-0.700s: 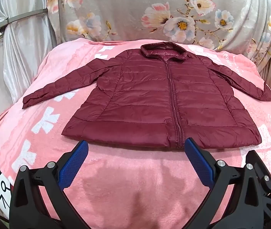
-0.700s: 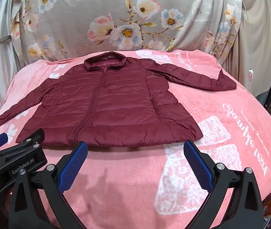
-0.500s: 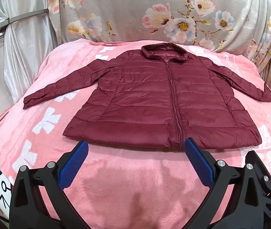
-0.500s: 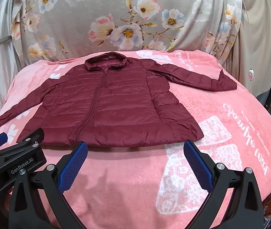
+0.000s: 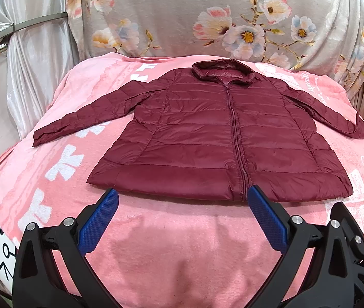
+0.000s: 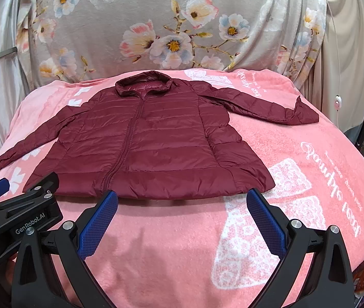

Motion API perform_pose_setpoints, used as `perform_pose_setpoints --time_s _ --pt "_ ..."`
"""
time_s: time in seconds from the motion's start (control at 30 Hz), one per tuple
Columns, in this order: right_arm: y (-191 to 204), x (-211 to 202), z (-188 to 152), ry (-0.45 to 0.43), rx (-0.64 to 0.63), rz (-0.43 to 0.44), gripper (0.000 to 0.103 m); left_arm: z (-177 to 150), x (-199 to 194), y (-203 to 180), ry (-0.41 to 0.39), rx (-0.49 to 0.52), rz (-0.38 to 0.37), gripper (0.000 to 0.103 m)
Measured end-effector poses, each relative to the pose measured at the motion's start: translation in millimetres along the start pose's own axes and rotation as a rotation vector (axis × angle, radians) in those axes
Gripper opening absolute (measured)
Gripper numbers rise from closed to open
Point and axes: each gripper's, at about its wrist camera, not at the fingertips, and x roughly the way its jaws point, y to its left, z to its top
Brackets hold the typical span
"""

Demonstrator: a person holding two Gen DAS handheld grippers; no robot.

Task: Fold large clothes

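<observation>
A dark red quilted jacket (image 5: 207, 133) (image 6: 151, 143) lies flat and zipped on a pink blanket (image 5: 182, 243) (image 6: 182, 243), hood at the far end, both sleeves spread out to the sides. My left gripper (image 5: 182, 197) hovers open just short of the jacket's near hem, left of the zip's lower end. My right gripper (image 6: 182, 197) is open too, above the blanket in front of the hem's right half. Nothing sits between either pair of blue pads. The left gripper's black body (image 6: 15, 220) shows at the left of the right wrist view.
A floral grey drape (image 5: 207, 18) hangs behind the blanket. Silvery curtain fabric (image 5: 15, 82) falls at the left. Beige cloth and a white cord with a switch (image 6: 338, 100) hang at the right. The blanket drops off at both sides.
Both views have crept slightly, the jacket sliding a touch lower and to the right in frame. Both grippers stay open and empty.
</observation>
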Motion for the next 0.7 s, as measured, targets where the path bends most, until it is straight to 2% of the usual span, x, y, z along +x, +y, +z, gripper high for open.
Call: perform_pose_setpoints --time_s 0.7 --pt "7.8 -0.5 1.8 0.008 0.003 0.015 0.098 0.5 0.6 5.3 0.001 -0.004 0.004 0.098"
